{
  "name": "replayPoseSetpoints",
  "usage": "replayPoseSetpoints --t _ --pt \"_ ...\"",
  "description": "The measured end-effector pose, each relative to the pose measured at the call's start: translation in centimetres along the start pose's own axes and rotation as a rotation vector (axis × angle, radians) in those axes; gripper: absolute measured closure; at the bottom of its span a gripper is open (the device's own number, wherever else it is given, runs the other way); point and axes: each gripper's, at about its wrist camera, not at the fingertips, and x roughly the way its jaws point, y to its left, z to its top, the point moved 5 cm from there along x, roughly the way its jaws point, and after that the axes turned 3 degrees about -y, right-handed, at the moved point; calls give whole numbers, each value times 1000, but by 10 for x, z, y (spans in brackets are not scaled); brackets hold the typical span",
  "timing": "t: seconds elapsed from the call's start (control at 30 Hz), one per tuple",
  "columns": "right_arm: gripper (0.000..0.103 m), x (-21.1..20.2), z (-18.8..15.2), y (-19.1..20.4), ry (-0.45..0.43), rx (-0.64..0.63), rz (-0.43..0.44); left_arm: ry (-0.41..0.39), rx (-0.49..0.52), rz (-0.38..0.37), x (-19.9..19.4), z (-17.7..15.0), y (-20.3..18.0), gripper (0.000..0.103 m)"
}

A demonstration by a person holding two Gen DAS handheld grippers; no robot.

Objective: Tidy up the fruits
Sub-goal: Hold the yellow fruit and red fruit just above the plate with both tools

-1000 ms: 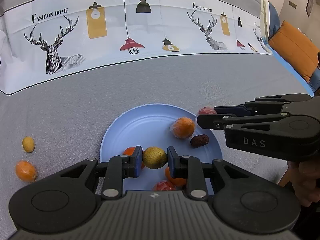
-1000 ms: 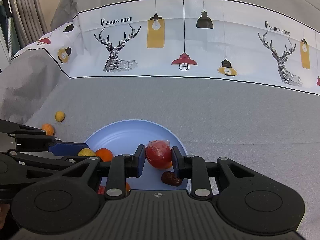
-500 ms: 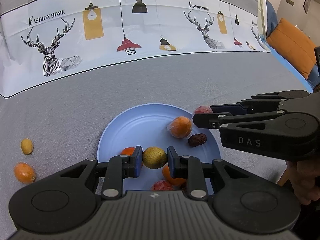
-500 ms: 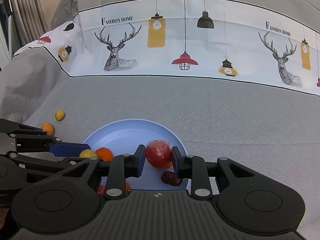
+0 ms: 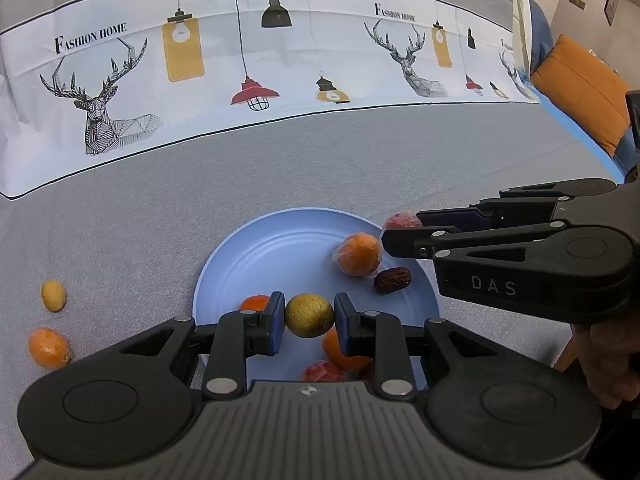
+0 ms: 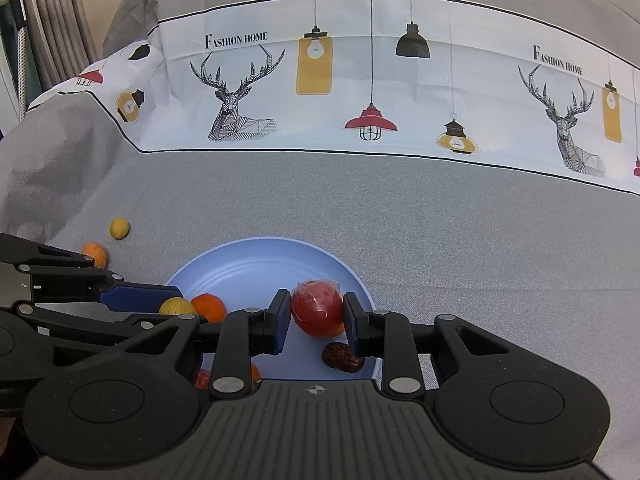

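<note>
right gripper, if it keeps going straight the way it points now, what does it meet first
The right gripper already holds a wrapped red fruit over the blue plate. Straight ahead lies the plate's far rim, then bare grey cloth; it probably passes above both, though height is unclear.

A pale blue plate (image 5: pixel 256 256) is seen on grey cloth (image 5: pixel 160 232) banded in white (image 5: pixel 304 72) with printed deer and lamps. Orange fruit (image 5: pixel 358 254), a dull gold fruit (image 5: pixel 309 315), a red fruit (image 6: pixel 318 314) and a dark brown date (image 5: pixel 392 279) are shown; blue pads (image 5: pixel 276 322) are carried on black grippers.
</note>
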Motion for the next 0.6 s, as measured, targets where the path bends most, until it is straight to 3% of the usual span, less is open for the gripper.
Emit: replayPoseSetpoints --t 0.6 --pt "73 0 0 1 0 -2 -1 1 9 0 1 1 -2 74"
